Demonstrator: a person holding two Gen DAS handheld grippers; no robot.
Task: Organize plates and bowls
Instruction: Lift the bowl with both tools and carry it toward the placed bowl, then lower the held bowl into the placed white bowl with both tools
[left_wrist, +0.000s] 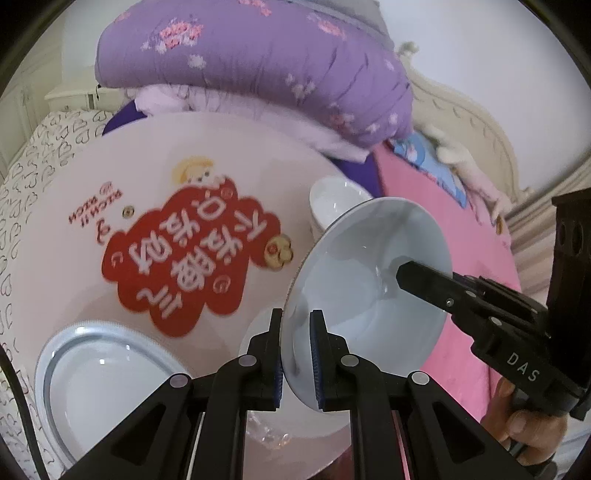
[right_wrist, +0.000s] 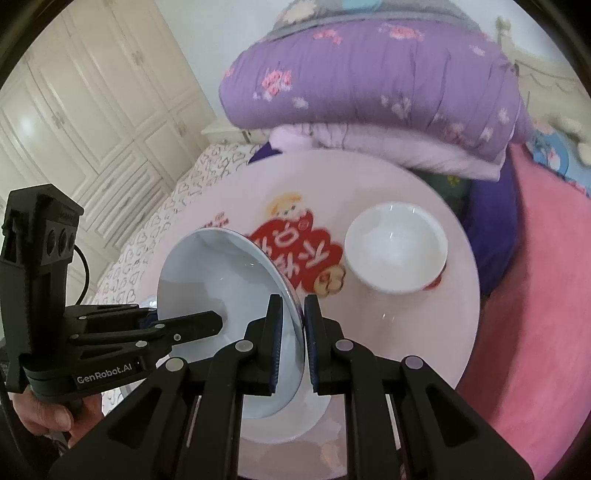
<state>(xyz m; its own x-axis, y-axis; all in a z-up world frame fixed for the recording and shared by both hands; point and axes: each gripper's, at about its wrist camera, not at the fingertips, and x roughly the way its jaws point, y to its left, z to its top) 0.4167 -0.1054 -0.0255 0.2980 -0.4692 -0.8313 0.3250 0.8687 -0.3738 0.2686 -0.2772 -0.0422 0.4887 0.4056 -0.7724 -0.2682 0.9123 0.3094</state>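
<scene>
**Pale blue bowl carried on edge between two grippers, above the round table**

The pale blue bowl (left_wrist: 369, 295) hangs tilted steeply, nearly on edge, over the near side of the pink round table (left_wrist: 74, 221). The left gripper (left_wrist: 297, 354) is clamped on one side of its rim, the right gripper (right_wrist: 293, 339) on the opposite side; each has one finger inside the bowl and one outside. The line between the two grips runs across the bowl's mouth, so both hands must travel together. Relative to the table's red printed label (right_wrist: 295, 251), the white bowl (right_wrist: 397, 247) stands upright to its right, and a blue-rimmed plate (left_wrist: 107, 373) lies on the table's near left edge, well apart from the white bowl. A second white dish beneath the held bowl is mostly hidden; its form cannot be made out. The bowl's underside and foot are out of sight, and a hand (right_wrist: 48, 413) is cut off at the frame's border.
</scene>
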